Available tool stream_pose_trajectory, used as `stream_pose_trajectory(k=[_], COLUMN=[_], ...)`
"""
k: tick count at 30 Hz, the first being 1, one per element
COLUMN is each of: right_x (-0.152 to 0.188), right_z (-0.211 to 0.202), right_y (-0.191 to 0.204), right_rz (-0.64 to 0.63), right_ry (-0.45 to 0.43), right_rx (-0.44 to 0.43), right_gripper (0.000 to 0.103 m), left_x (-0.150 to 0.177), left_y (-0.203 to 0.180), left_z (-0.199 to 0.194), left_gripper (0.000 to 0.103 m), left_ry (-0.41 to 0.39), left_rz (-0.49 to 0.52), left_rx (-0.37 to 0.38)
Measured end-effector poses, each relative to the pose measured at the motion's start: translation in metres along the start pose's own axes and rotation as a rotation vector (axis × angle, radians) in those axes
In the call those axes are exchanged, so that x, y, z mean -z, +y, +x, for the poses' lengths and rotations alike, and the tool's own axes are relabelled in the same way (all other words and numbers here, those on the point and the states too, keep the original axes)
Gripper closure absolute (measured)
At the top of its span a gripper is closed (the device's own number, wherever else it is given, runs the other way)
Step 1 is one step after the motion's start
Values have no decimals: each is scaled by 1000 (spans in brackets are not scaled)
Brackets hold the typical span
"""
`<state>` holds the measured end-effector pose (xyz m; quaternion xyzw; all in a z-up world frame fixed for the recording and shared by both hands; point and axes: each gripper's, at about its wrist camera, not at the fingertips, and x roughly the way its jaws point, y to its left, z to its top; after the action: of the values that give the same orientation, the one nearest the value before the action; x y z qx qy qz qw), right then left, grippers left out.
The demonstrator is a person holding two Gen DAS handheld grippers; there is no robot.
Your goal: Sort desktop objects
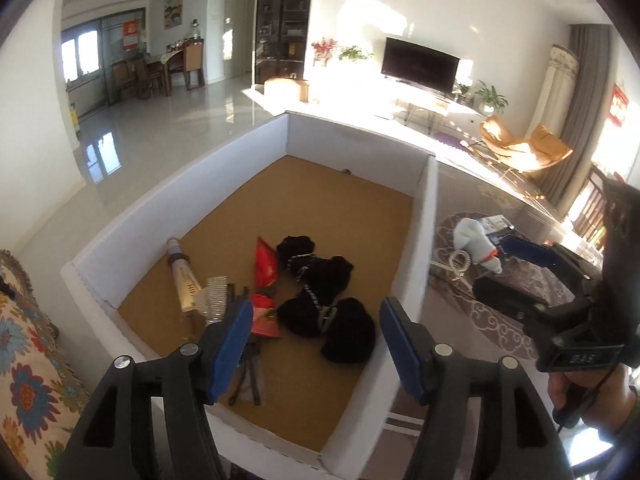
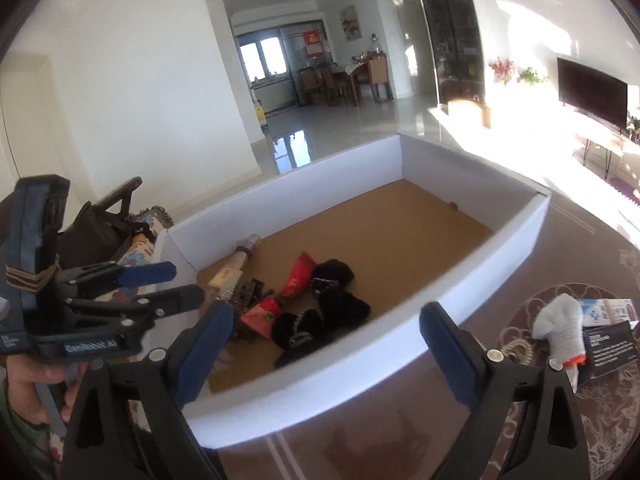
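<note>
Both tools are released — nothing between their jaws. Ahead of the left tool [image 1: 316, 344], black fluffy slippers [image 1: 320, 300] lie inside the white box [image 2: 400, 340]. Right of the right tool [image 2: 326, 344], a white sock [image 2: 560, 320] rests on the table [image 2: 400, 432].

One legible marking: "GenRobot.AI" in white on the left gripper [image 2: 160, 284] body, at nine o'clock. Other print unreadable.

free: box [image 1: 430, 216] far half | blocked: black fur pile [image 1: 320, 300] near
</note>
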<state>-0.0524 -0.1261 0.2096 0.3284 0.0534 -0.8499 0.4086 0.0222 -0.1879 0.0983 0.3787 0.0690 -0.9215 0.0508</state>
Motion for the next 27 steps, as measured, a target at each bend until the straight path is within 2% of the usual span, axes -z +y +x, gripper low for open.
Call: stream_pose_trajectory(k=[2,3,5,6,9,11,14,21,27], right_x=[31,48,82,99,140,158,175,183,186], right_z=[-27,-38,-51,-56,-76,-88,-100,-101,-100], right_y=[-34,-53,-93,-112,-154,-170,-181,-184,-194], right_rz=[-2,3,23,38,85,108,115,141,210], right_ry=[-19,-13,45,88,174,207,230,237,247], right_rx=[110,174,300,355,459,483,499,502,451], right_gripper=[4,4,4,4,4,4,4,2,0], left_x=[6,12,26,35,58,66,72,79,88], left_y=[-41,-63,-104,-122,-168,-184,-191,-186,-184], left_z=[-7,-7,5,15,60,89,119,145,142], left_gripper=[5,1,0,0,0,0,0,0,0], left_ry=[-23,-25,16,52,151,212,246,277,186], left_rz=[57,85,141,165,210,200,154,147,166], left_rx=[83,130,209,222,167,127,88,23,17])
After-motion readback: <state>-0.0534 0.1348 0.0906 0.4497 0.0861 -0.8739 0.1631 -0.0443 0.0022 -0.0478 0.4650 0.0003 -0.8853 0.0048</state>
